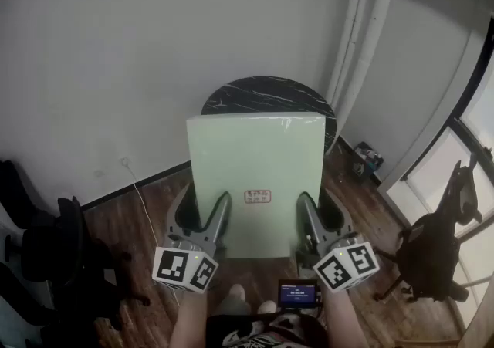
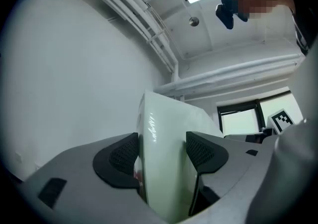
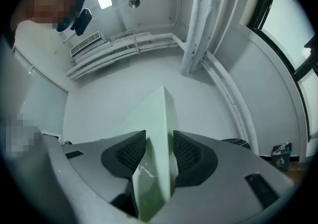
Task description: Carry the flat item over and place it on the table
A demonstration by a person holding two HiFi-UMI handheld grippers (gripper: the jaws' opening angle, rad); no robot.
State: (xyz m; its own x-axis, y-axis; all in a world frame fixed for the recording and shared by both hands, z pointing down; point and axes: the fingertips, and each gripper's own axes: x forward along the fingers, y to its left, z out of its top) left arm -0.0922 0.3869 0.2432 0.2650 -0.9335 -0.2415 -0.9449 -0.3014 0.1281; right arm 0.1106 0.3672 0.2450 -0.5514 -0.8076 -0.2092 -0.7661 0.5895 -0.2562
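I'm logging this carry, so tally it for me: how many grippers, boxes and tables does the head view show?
Boxes: 1, the flat green box
Grippers: 2, left gripper and right gripper, both clamped on the box
Tables: 1, the round black table
Total: 4

The left claw [image 1: 205, 201] and the right claw [image 1: 318, 204] are being held side by side, pointing forward, away from the body. The near edge of a flat green panel [image 1: 255, 153] is being clamped between each claw's pads. Bare forearms [image 1: 189, 325] are being extended behind them.
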